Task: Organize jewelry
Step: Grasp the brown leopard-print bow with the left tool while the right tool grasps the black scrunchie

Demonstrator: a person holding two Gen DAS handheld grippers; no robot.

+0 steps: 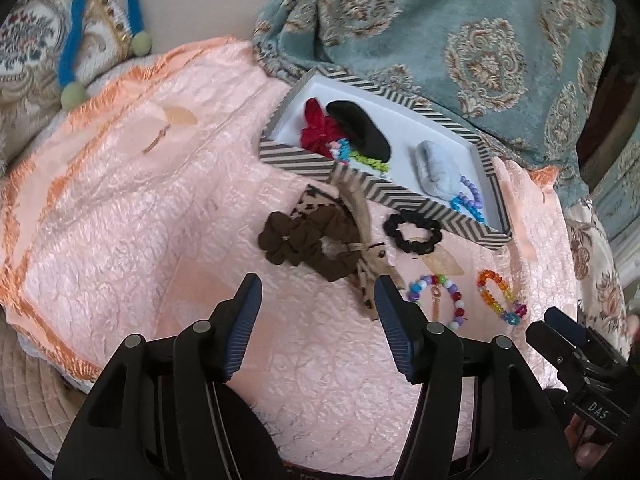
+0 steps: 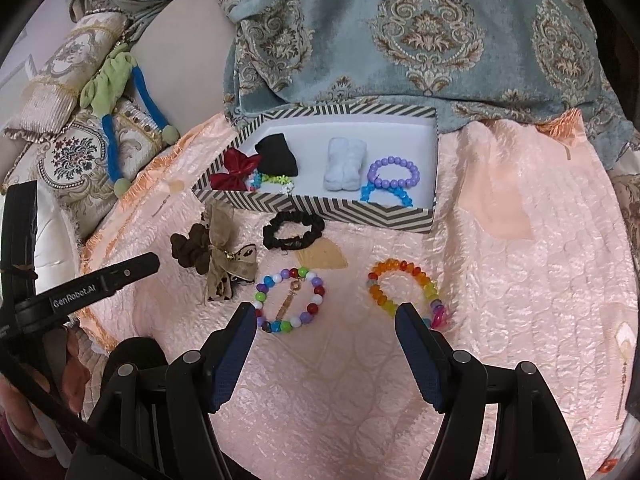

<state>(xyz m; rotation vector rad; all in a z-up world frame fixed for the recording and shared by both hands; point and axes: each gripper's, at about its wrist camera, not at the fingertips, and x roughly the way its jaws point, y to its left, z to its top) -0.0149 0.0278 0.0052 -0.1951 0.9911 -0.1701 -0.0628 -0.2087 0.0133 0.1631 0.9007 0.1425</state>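
A chevron-striped box (image 1: 404, 194) (image 2: 344, 210) lies on the pink quilt and holds a red scrunchie (image 2: 234, 170), a black one (image 2: 278, 156), a white fluffy one (image 2: 346, 168), and purple (image 2: 394, 172) and blue bead bracelets. In front of it lie a brown scrunchie (image 1: 308, 242) (image 2: 192, 250), a leopard bow (image 1: 370, 264) (image 2: 228, 268), a black scrunchie (image 1: 412, 230) (image 2: 294, 230), a multicolour bead bracelet (image 1: 438, 300) (image 2: 290, 300) and an orange-rainbow bracelet (image 1: 500, 294) (image 2: 404, 290). My left gripper (image 1: 316, 292) is open and empty just short of the bow. My right gripper (image 2: 326, 316) is open and empty between the two bracelets.
A teal damask blanket (image 2: 420, 32) lies bunched behind the box. Patterned cushions (image 2: 76, 152) with a green and blue cord (image 2: 112, 92) sit at the far left. The quilt's orange fringe edge (image 1: 36, 184) runs along the left.
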